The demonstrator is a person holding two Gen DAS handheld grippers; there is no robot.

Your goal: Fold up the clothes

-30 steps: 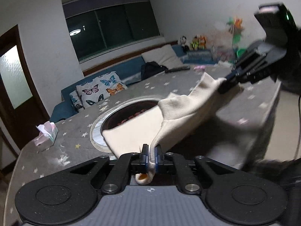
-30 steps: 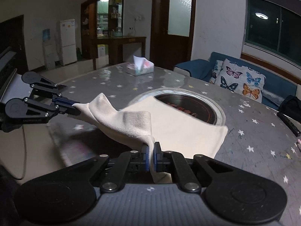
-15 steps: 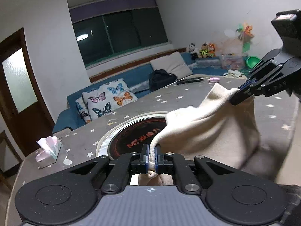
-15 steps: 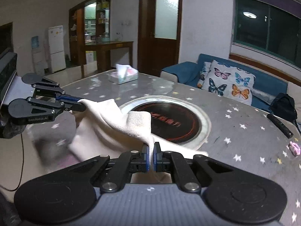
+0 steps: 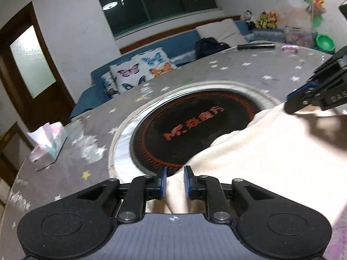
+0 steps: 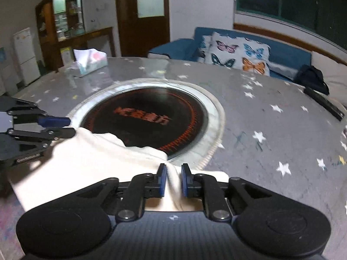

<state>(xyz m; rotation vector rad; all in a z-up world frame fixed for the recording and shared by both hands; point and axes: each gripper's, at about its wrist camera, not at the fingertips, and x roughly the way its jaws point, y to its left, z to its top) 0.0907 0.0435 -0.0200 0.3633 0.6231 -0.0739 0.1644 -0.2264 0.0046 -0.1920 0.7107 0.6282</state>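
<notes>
The cream cloth (image 5: 260, 151) lies on the tabletop (image 6: 271, 130). Left gripper (image 5: 175, 181) and right gripper (image 6: 173, 178) both stand released, jaws parted around its edge.

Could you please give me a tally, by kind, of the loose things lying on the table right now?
Cream cloth: 1
Tissue box: 1
Black remote: 1
Small pink item, too blurred to identify: 1
Total: 4
</notes>
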